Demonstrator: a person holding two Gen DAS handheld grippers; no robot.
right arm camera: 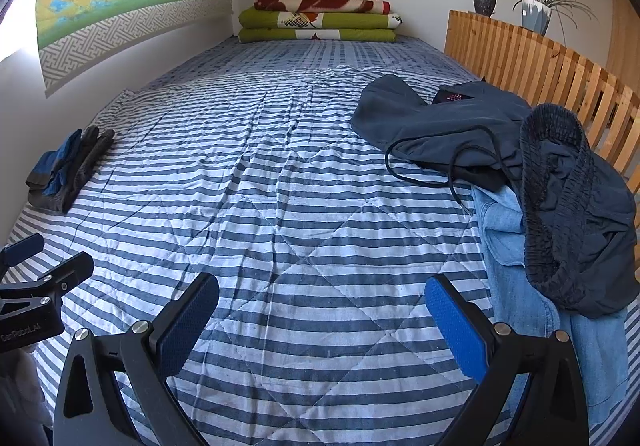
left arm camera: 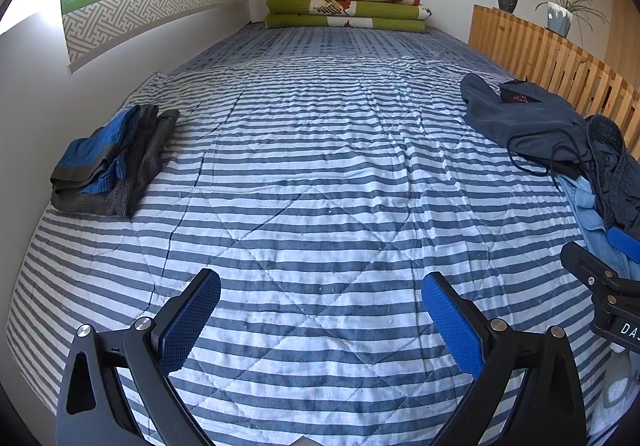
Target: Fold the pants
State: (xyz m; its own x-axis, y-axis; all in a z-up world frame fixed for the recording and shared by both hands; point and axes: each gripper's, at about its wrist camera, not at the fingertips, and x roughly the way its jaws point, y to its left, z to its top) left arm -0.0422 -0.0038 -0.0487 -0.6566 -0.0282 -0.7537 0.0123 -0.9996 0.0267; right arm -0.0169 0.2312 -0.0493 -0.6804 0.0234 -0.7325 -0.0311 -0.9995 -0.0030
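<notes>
Both grippers hang over the striped bed (left arm camera: 320, 166), left gripper (left arm camera: 320, 320) and right gripper (right arm camera: 322, 320) spread wide, holding nothing. The unfolded pants pile (right arm camera: 520, 166) sits crumpled at the right by the wooden rail (right arm camera: 540, 66). A folded pair (left arm camera: 108, 162) rests by the left wall.

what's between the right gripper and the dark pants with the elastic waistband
Nothing visible. The right gripper hovers with jaws open over bare striped quilt; the dark pants lie to its right, atop a light blue denim garment.
</notes>
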